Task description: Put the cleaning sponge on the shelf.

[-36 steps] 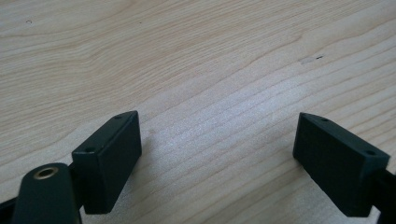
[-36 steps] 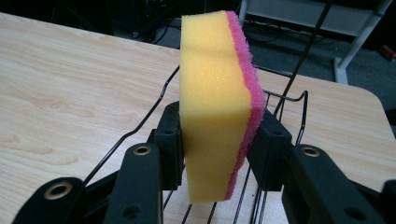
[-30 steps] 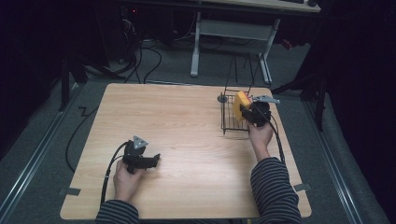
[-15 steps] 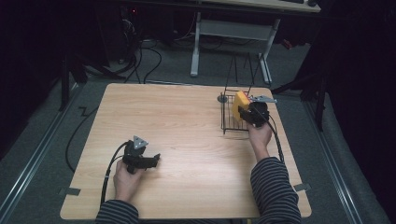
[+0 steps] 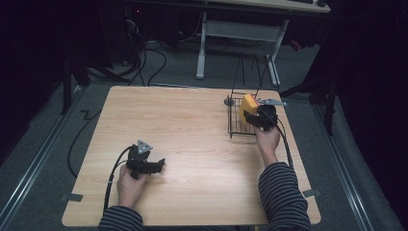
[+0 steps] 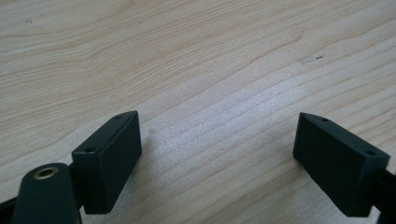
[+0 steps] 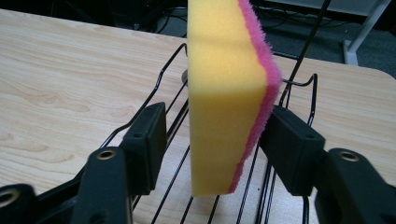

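Note:
A yellow sponge (image 5: 248, 105) with a pink scouring side stands on edge in a black wire rack (image 5: 235, 126) at the table's far right. In the right gripper view the sponge (image 7: 224, 93) rises upright between my right gripper's (image 7: 217, 126) jaws. Those jaws have just been opening: the left one stands clear of the yellow face, and the right one sits beside the pink side. Seen from above, my right gripper (image 5: 250, 117) is at the rack. My left gripper (image 5: 161, 163) lies near the front left, its jaws (image 6: 217, 140) open over bare wood.
The wooden table (image 5: 192, 125) has a small grey round piece (image 5: 229, 102) just left of the rack's far corner. The rack's wires (image 7: 159, 88) curve up around the sponge. Cables and a desk frame (image 5: 202, 43) lie on the floor beyond the table.
Both hands have kept their places. The sponge stays upright in the rack, and the right gripper's jaws look slightly wider around it.

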`<state>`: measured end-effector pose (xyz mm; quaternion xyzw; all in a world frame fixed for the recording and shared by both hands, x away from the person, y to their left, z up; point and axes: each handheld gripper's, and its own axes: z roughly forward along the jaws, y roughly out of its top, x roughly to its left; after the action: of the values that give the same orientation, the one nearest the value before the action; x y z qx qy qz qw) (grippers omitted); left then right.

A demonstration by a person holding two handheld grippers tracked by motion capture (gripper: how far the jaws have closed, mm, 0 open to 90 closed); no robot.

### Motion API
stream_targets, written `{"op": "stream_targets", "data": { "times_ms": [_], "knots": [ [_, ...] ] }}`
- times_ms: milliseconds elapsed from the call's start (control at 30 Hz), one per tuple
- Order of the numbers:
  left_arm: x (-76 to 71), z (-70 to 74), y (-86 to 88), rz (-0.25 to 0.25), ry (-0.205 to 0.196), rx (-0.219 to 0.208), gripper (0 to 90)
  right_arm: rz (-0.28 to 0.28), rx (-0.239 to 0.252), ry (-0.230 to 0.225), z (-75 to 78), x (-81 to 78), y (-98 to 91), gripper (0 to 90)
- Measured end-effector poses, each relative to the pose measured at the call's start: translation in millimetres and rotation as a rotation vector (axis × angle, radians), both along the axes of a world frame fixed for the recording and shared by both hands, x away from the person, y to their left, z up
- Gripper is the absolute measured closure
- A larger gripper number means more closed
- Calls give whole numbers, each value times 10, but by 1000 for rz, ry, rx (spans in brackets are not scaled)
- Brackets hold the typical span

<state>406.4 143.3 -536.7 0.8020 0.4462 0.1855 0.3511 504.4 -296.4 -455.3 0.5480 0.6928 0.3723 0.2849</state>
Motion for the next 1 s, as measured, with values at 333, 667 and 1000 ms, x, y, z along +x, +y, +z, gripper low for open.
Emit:
{"op": "stream_targets", "data": {
  "times_ms": [333,667,1000],
  "knots": [
    [0,0,0,0,0,0,160,27,23,21,60,-114,-64,315],
    [0,0,-1,0,0,0,160,47,37,-1,226,-322,-109,318],
    [-1,0,-2,1,-1,0,159,80,81,-49,391,-622,-184,336]
  ]
}}
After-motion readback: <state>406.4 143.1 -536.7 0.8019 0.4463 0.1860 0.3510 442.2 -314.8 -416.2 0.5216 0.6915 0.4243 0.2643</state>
